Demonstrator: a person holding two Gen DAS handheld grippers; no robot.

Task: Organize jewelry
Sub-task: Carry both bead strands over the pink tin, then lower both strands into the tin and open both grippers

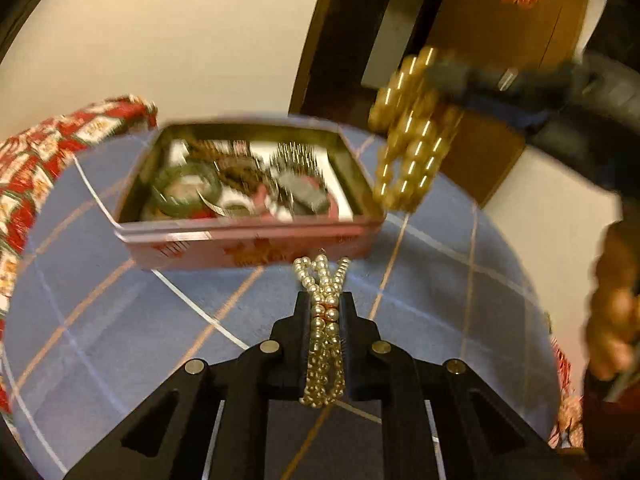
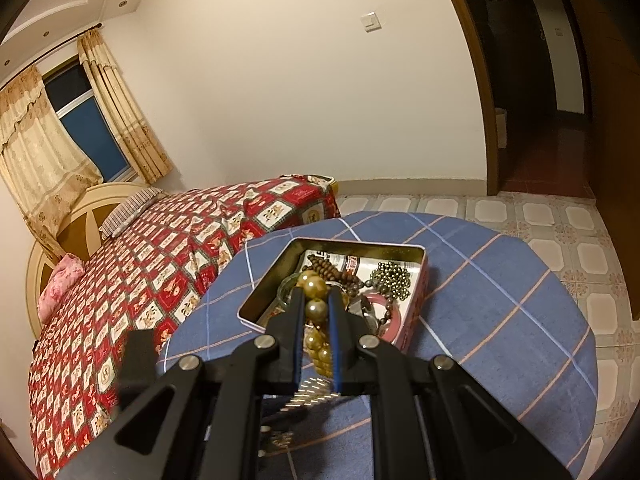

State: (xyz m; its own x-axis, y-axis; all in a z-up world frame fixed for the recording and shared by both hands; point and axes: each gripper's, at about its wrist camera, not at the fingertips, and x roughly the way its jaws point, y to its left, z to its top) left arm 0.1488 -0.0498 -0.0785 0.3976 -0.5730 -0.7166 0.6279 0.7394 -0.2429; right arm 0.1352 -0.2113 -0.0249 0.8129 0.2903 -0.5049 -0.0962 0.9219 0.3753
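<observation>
Left wrist view: my left tongs (image 1: 326, 304) pinch a small pearl-bead bracelet (image 1: 325, 344); right tongs (image 1: 436, 72) clamp a big amber-bead strand (image 1: 408, 140) beside the open pink rectangular tin (image 1: 248, 240), already part-filled; both unstowed.

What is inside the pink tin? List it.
The pink tin holds a green bangle, brown wooden beads, dark metallic beads and a pink bangle on printed paper. The right tool covers the rest.
</observation>
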